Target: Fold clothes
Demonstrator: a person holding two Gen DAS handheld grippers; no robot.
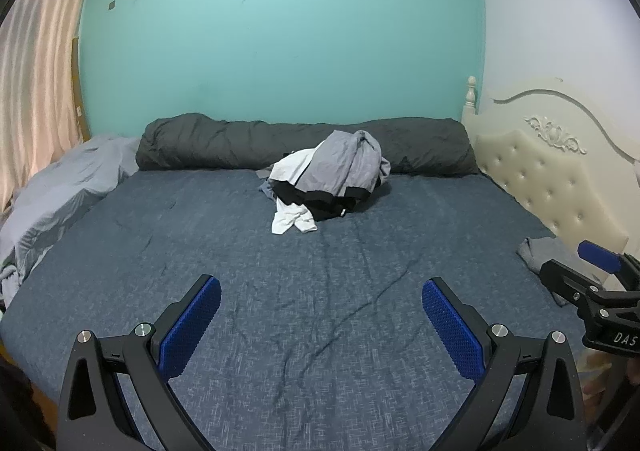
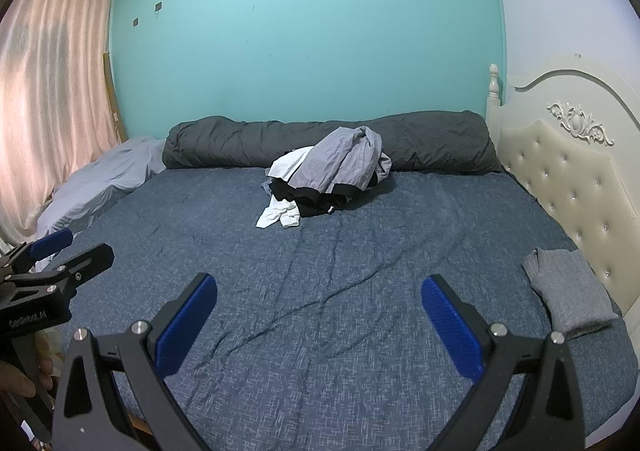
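Both grippers hung over the near edge of the bed [image 1: 320, 331], holding nothing: the left gripper [image 1: 321, 287] had its blue pads spread wide, and the right gripper [image 2: 319, 285] gaped just the same. Farther out, one pile of clothes [image 2: 328, 179] sat mid-bed against one rolled dark duvet [image 2: 420, 143], which lay lengthwise along the green wall. One white piece trailed from the pile toward the grippers. One folded grey garment [image 2: 568, 291] lay by the headboard [image 2: 568, 179], its long side running along it.
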